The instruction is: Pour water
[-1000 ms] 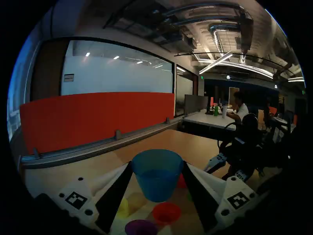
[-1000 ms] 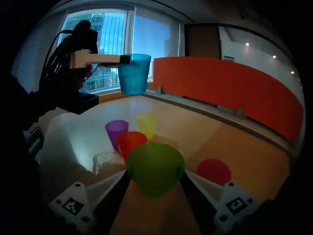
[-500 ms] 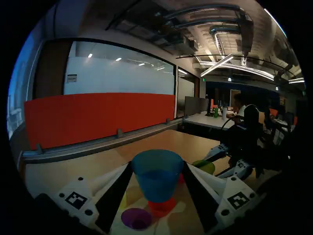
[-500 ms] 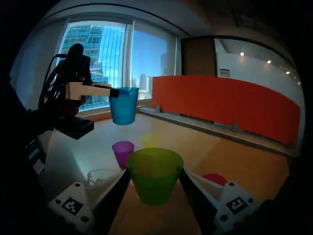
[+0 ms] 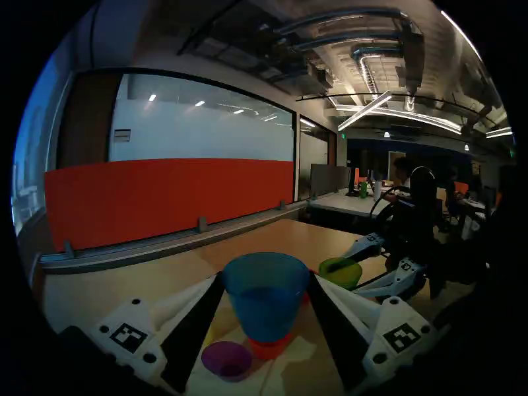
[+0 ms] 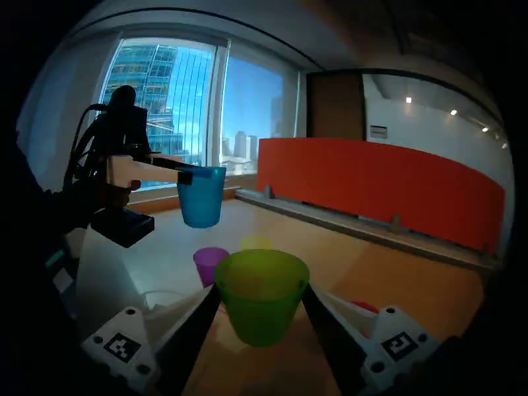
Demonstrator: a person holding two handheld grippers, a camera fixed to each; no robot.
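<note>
Your left gripper (image 5: 265,290) is clamped on the blue cup (image 5: 264,272). Both of its black fingers (image 5: 198,317) press against the cup's sides. The cup stands upright between them, in the air above the wooden table (image 5: 297,237). Water (image 5: 265,315) shows through the wall as a darker band that reaches part way up.

Under the blue cup, a red cup (image 5: 267,348) stands on the table, partly hidden by it. A purple cup (image 5: 226,360) stands just to the left of the red one.

Your right gripper (image 6: 262,297) holds the green cup (image 6: 262,320) in the same way, with a finger tight on each side and the cup upright. Whether anything is in it, you cannot tell.

In the right gripper view, the blue cup hangs up and to the left of the green one, and the two are apart. A yellow cup (image 6: 256,243) stands on the table beyond the green cup's rim, next to the purple one. A clear cup (image 6: 158,300) sits by the left finger, and a bit of red peeks out behind the right finger.

An orange partition (image 6: 396,185) runs along the far edge of the table. A bright window (image 6: 191,105) stands behind the left gripper.
</note>
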